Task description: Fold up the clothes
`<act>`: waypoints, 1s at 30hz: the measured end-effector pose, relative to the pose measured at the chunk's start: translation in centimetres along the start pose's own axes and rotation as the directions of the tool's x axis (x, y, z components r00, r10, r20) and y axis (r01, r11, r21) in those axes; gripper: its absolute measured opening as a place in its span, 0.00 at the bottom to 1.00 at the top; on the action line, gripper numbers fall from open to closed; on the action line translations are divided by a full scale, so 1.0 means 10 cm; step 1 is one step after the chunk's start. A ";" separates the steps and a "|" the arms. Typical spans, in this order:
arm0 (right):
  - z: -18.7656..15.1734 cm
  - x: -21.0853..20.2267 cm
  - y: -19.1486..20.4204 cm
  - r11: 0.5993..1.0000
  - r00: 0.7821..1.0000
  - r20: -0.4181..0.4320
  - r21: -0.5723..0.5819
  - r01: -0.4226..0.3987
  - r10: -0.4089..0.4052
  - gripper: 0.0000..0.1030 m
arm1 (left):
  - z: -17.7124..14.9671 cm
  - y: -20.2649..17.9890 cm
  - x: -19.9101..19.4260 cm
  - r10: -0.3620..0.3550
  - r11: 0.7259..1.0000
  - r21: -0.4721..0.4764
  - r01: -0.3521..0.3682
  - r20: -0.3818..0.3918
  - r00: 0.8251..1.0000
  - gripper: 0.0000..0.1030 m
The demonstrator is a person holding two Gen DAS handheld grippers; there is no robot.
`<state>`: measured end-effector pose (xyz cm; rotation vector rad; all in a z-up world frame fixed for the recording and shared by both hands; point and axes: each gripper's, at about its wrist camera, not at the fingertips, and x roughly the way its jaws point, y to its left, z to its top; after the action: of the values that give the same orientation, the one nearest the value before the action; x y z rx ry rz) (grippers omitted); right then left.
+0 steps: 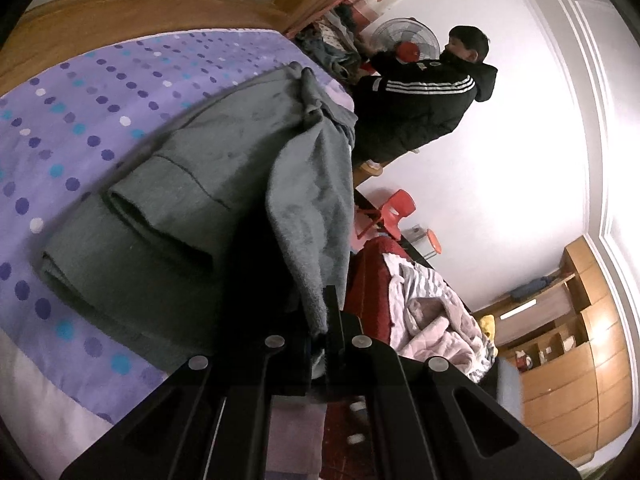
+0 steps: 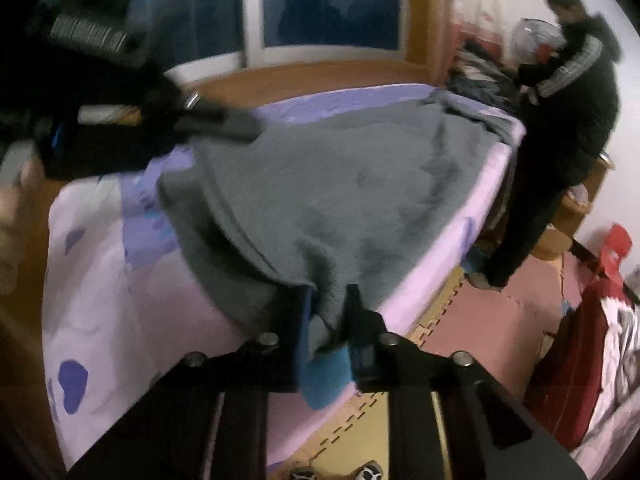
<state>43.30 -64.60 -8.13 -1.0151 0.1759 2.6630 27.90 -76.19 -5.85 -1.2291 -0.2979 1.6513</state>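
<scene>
A grey fleece garment (image 1: 224, 168) lies on a bed with a purple dotted sheet (image 1: 80, 112). One sleeve is folded over its body. My left gripper (image 1: 318, 320) is shut on an edge of the garment and holds that edge up off the bed. In the right wrist view the garment (image 2: 320, 184) spreads across the bed (image 2: 120, 280). My right gripper (image 2: 326, 304) is shut on its near edge at the bed's side. The left gripper (image 2: 224, 122) shows at the far left there, blurred, gripping the garment's other end.
A person in a black striped jacket (image 1: 424, 100) stands at the bed's far corner by a fan and a clothes pile (image 1: 336, 44). Red chairs (image 1: 394, 210), heaped bedding (image 1: 432, 312) and a wooden cabinet (image 1: 572, 344) stand beyond. Foam floor mats (image 2: 500, 320) lie beside the bed.
</scene>
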 end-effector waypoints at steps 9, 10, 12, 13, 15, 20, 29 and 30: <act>-0.13 -0.44 0.08 0.996 0.999 0.021 -0.079 0.050 -0.048 0.09 | -0.23 0.20 0.15 0.129 0.992 0.004 -0.129 -0.076 0.989 0.03; -0.18 -0.38 0.07 0.997 0.999 -0.011 -0.069 0.039 -0.040 0.09 | -0.27 0.25 0.19 0.152 0.988 0.000 -0.152 -0.089 0.984 0.03; -0.28 -0.25 0.07 0.999 0.997 -0.067 -0.051 0.020 -0.023 0.09 | -0.35 0.35 0.23 0.187 0.982 -0.005 -0.189 -0.103 0.977 0.03; -0.30 -0.24 0.06 0.999 0.997 -0.075 -0.045 0.011 -0.014 0.09 | -0.37 0.38 0.21 0.180 0.983 -0.016 -0.182 -0.097 0.979 0.04; -0.33 -0.23 0.04 0.999 0.997 -0.081 -0.040 -0.009 0.006 0.09 | -0.39 0.38 0.17 0.186 0.982 -0.022 -0.189 -0.102 0.977 0.04; -0.32 -0.27 -0.10 0.992 0.984 -0.135 -0.047 -0.120 0.112 0.09 | -0.50 0.23 0.03 0.252 0.967 0.061 -0.246 -0.131 0.959 0.05; -0.08 -0.42 -0.60 0.989 0.988 -0.107 -0.092 -0.118 0.108 0.22 | -0.50 -0.22 0.00 0.261 0.964 0.077 -0.255 -0.076 0.962 0.19; -0.03 -0.39 -0.69 0.990 0.990 -0.097 -0.079 -0.112 0.104 0.23 | -0.46 -0.28 0.05 0.261 0.963 0.085 -0.255 -0.068 0.963 0.19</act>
<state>48.39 -58.99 -5.80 -1.1893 0.1422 2.7429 33.29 -76.04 -6.26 -1.3143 -0.0248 1.8127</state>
